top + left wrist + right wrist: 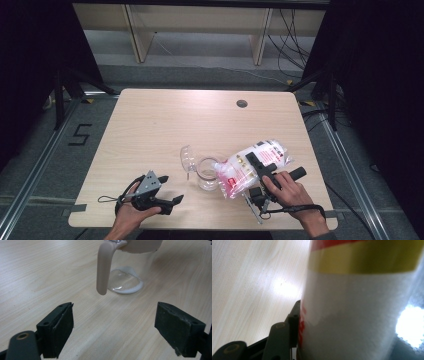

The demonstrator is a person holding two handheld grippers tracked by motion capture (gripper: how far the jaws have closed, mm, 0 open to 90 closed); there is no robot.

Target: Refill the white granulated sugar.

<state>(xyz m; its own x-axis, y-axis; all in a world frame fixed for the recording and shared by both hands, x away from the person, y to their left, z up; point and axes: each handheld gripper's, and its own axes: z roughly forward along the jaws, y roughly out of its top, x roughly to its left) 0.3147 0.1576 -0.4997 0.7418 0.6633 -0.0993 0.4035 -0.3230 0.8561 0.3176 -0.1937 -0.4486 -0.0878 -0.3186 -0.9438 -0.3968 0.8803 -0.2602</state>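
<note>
High view: we see a pale wooden table (150,125) with a clear glass jug (207,172) in the lower centre of the frame, its open lid (187,158) tipped to the upper left. A plastic bag (252,165) of white grains, printed red, lies tilted to the right of the jug with its lower end at the jug's mouth. The right gripper (260,167), held by the hand at lower right, grips the bag across its middle. The left gripper (167,187) rests at lower left, well apart from the jug, its fingers spread and empty. Left gripper view: we look between two widely parted black fingers (58,327) at bare table; the jug (127,282) stands at upper centre, its beige handle (104,267) hanging toward us. Right gripper view: the bag (359,310) takes up the right of the frame, with a gold band at top, and one finger (293,322) presses its left side, pinching it.
</note>
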